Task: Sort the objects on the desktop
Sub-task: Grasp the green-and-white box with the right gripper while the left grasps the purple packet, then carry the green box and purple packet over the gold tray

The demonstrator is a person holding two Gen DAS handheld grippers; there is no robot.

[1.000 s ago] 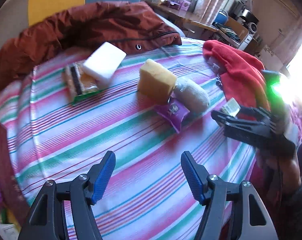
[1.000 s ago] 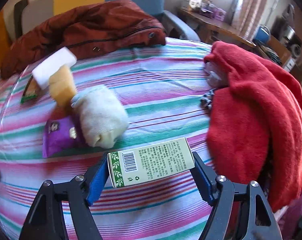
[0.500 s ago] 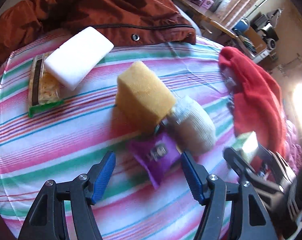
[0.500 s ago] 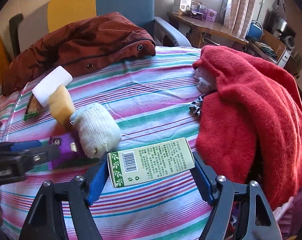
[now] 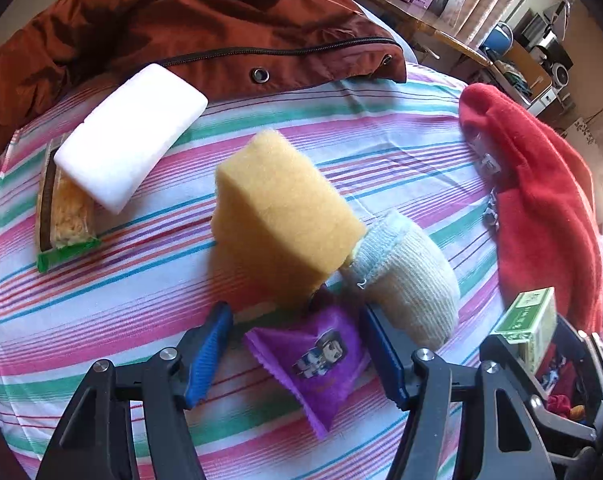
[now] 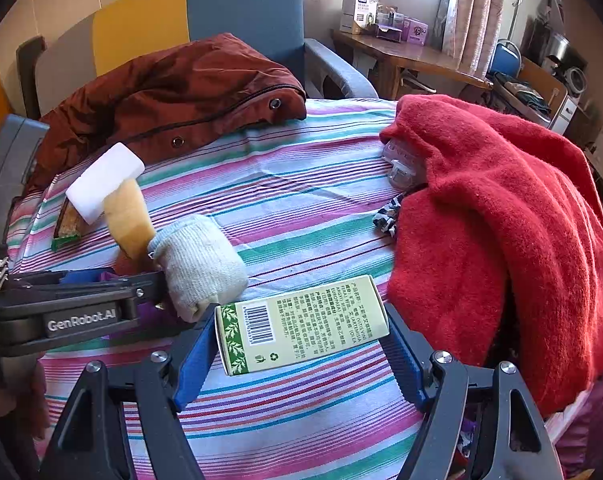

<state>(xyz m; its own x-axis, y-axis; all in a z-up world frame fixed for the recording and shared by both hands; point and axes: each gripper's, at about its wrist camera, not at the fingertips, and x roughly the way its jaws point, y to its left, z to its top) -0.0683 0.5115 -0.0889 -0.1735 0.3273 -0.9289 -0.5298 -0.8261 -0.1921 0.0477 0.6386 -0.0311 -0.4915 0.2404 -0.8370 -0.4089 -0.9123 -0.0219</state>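
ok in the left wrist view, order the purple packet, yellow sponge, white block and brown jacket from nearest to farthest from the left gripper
1. purple packet: between the left gripper's open fingers, untouched.
2. yellow sponge: just beyond the packet, leaning on it.
3. white block: farther back, to the left, lying on a snack bar.
4. brown jacket: farthest, across the back edge of the striped cloth.
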